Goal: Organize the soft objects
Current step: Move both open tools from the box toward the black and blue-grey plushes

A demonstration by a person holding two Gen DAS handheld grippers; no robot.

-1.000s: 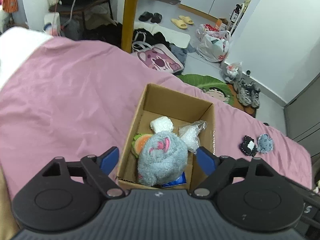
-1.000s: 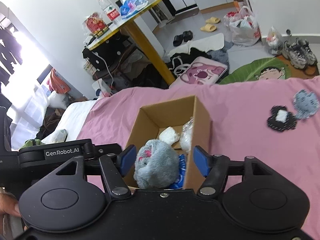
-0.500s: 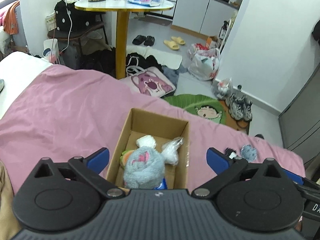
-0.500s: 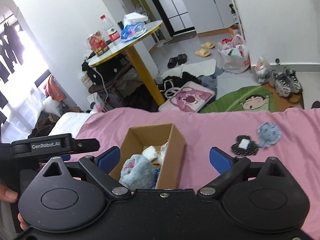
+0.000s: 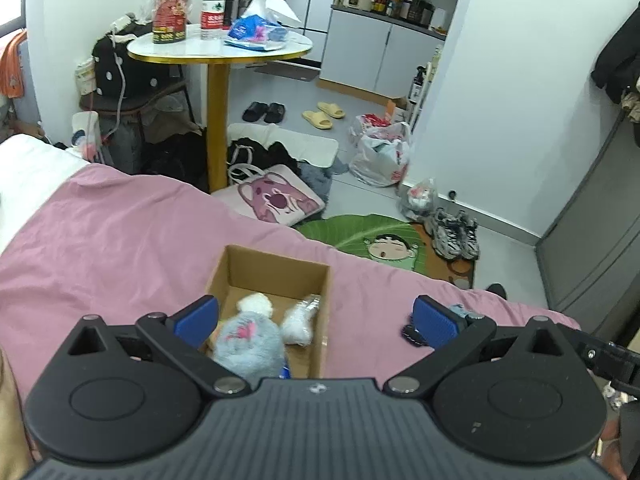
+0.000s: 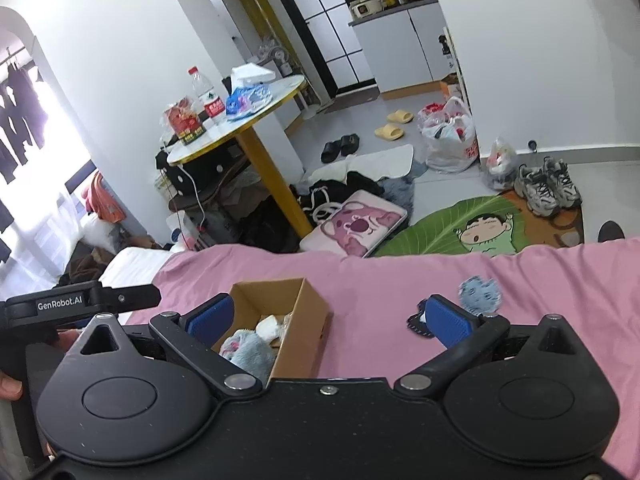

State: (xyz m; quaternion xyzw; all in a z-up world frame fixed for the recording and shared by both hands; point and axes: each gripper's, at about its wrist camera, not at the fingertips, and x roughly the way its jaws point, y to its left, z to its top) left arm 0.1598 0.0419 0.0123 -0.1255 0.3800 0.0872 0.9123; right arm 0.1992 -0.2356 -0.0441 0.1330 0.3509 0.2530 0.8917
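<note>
An open cardboard box (image 5: pixel 276 268) (image 6: pixel 308 320) sits on a pink bedspread (image 5: pixel 120 240) (image 6: pixel 400 276). Inside lie a grey plush with pink marks (image 5: pixel 250 344) (image 6: pixel 248 350), a white soft ball (image 5: pixel 254 303) and a clear bag of white stuffing (image 5: pixel 298 322). To the box's right on the bedspread are a grey-blue plush piece (image 6: pixel 479 294) and a black patch (image 5: pixel 412 334) (image 6: pixel 418 322), partly hidden by fingers. My left gripper (image 5: pixel 316 318) and my right gripper (image 6: pixel 326 318) both hang open and empty, high above the box.
Past the bed's edge stand a round yellow-legged table (image 5: pixel 218 50) with a bottle and bags, a pink bear bag (image 5: pixel 276 198), a green cartoon mat (image 5: pixel 372 238), sneakers (image 5: pixel 454 234), slippers and plastic bags on the floor. The left gripper's body (image 6: pixel 80 304) shows at the right view's left.
Both grippers have opened wide and risen up and back from the box. The grey plush, held between the fingers a second ago, now lies in the box.
</note>
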